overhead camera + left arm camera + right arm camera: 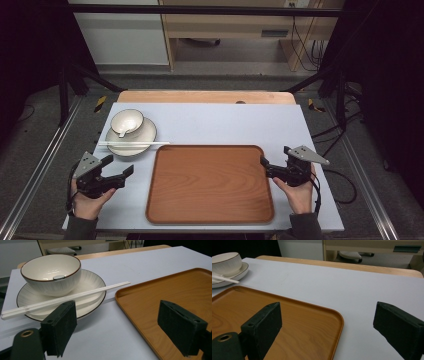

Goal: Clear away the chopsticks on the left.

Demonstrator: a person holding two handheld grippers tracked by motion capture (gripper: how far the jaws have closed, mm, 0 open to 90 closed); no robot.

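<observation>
A brown wooden tray lies empty on the pale table cover, in the middle near the front. At the back left a white bowl with a spoon in it stands on a white plate, and white chopsticks lie across the plate. My left gripper is held left of the tray, just in front of the plate, open and holding nothing. In the left gripper view the bowl, chopsticks and tray lie ahead. My right gripper is open at the tray's right edge.
The pale cover leaves bare room behind the tray. A wooden table edge runs along the back. Black frame bars and cables stand at both sides, and furniture stands on the floor beyond.
</observation>
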